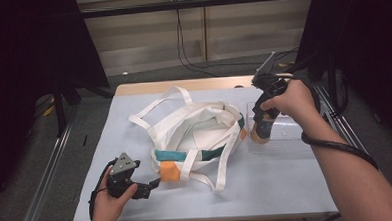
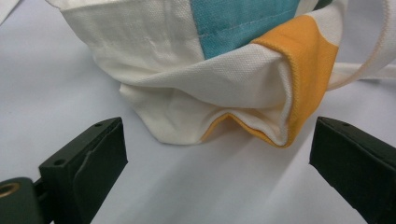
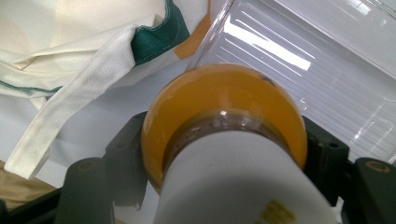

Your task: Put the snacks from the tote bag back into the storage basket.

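The bag (image 1: pixel 195 135) lies slack mid-table, mouth up, probably to receive the bottle (image 1: pixel 261 127). The bottle stands in the clear tray (image 1: pixel 285 141) just right of the bag, clamped by the right gripper (image 1: pixel 264 115) from above. The left gripper (image 1: pixel 148 186) rests released, the bag's orange corner (image 2: pixel 299 84) just ahead of its spread jaws.

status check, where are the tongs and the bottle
Right tongs shut on orange bottle, over clear tray. Left tongs open at tote bag corner. Nothing in the way.
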Motion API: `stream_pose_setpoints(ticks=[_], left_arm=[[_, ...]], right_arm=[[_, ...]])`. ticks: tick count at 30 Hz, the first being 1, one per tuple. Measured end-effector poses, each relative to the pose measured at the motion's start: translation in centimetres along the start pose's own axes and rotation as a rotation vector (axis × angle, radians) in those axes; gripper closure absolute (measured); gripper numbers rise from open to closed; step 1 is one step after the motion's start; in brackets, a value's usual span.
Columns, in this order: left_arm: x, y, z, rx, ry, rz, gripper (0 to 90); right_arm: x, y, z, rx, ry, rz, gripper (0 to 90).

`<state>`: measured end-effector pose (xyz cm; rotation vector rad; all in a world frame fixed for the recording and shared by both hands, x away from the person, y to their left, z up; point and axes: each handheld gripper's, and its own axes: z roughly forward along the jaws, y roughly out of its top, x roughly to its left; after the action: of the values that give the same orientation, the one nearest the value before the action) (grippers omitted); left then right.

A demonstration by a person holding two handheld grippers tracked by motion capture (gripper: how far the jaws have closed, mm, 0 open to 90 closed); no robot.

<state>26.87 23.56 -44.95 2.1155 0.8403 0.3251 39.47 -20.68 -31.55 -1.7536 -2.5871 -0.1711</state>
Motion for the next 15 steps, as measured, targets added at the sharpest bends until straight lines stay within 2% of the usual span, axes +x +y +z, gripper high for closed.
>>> stream_pose_setpoints(ticks=[15], left_arm=[[0.03,-0.04,0.05,-0.003,0.001,-0.001,3.7]], right_arm=[[0.07,0.01,0.57,0.011,-0.004,-0.003,30.6]])
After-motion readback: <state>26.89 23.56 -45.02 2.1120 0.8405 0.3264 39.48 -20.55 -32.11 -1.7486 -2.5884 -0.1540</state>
